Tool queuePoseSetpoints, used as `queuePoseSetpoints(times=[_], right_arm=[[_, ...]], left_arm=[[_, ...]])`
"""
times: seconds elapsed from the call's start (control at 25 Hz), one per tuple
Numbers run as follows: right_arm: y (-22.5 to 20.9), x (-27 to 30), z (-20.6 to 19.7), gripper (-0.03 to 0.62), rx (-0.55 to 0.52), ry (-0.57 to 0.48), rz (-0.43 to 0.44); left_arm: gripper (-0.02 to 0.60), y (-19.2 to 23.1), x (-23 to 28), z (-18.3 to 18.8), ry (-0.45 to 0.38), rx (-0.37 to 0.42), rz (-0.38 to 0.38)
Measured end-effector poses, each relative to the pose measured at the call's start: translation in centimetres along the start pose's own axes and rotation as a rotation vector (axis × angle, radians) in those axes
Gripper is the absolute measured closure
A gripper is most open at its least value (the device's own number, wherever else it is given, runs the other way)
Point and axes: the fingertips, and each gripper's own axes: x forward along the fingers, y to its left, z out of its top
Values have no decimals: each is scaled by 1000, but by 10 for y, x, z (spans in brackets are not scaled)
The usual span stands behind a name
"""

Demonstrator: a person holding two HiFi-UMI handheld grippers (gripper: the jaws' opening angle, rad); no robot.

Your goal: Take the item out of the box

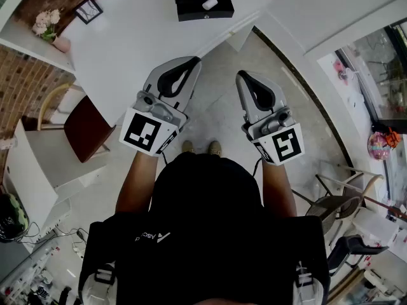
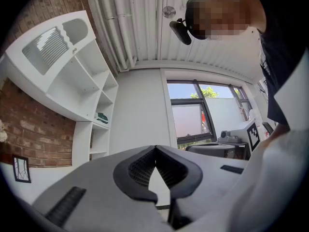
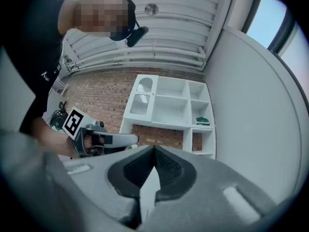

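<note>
A large white table (image 1: pixel 140 37) bears an open black rectangular box (image 1: pixel 191 13). Well short of the box, the grey left gripper (image 1: pixel 193 63) and right gripper (image 1: pixel 244 75) have their jaws pressed together, empty. A small white oblong item (image 1: pixel 209 4) lies inside the box.

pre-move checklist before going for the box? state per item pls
1. Box open: ok. The black box on the white table shows its inside.
2. Item in sight: ok. A white item lies in the box.
3. Left gripper empty: ok. Jaws together, nothing between them.
4. Right gripper empty: ok. Jaws together, nothing between them.
5. Jaws open for a grasp: not ok. Both are shut.
6. Grippers at the box: not ok. Both are held well short of it.
</note>
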Motion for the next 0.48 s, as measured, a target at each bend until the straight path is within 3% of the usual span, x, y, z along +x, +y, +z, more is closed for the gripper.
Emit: queuePoseSetpoints(times=[0.48], right_arm=[[10,13,0,594,12,-7,-3]], left_arm=[[583,14,-10,0,-8,-10,1]])
